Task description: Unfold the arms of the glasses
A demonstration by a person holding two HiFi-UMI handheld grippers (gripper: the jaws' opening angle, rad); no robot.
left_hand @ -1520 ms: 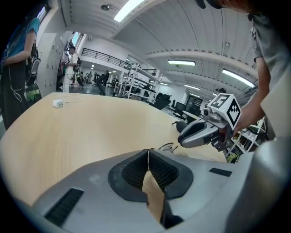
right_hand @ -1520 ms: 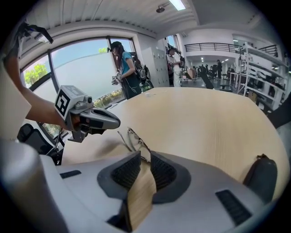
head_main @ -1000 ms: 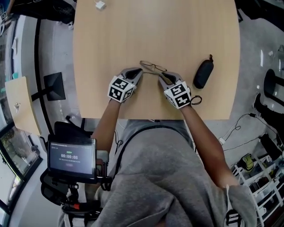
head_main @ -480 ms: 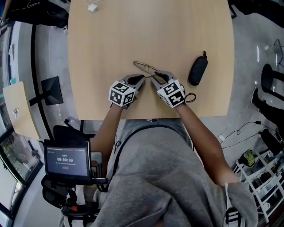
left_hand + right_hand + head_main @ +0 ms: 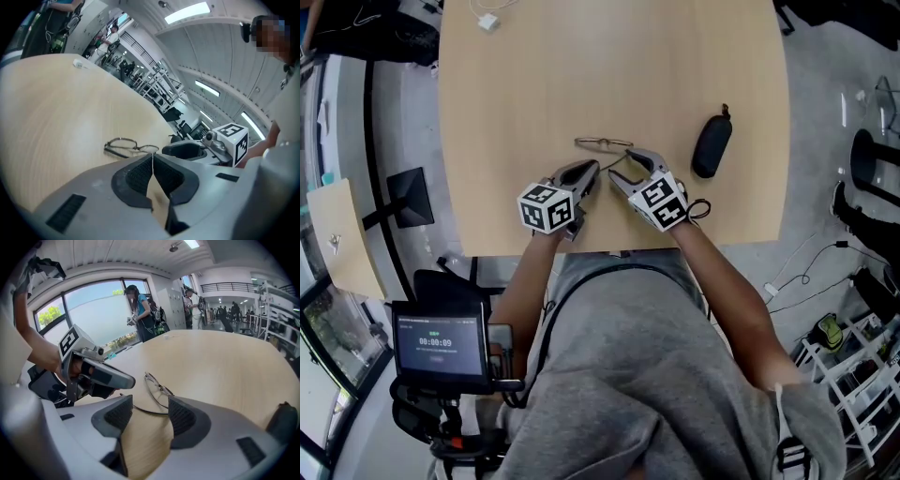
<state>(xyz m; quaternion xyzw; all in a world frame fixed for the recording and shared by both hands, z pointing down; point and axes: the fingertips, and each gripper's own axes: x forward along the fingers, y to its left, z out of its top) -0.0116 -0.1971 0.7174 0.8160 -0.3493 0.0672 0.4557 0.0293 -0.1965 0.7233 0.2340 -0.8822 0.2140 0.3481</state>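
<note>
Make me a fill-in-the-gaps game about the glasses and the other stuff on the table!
The glasses lie flat on the wooden ____.
In the head view, the case sits to the ____ of the glasses.
The colour of the case is ____.
Missing words: table; right; black.

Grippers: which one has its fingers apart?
The right gripper; its fingers are opening, a wide gap between them, gripping nothing. The left gripper has its fingers pressed together.
</note>
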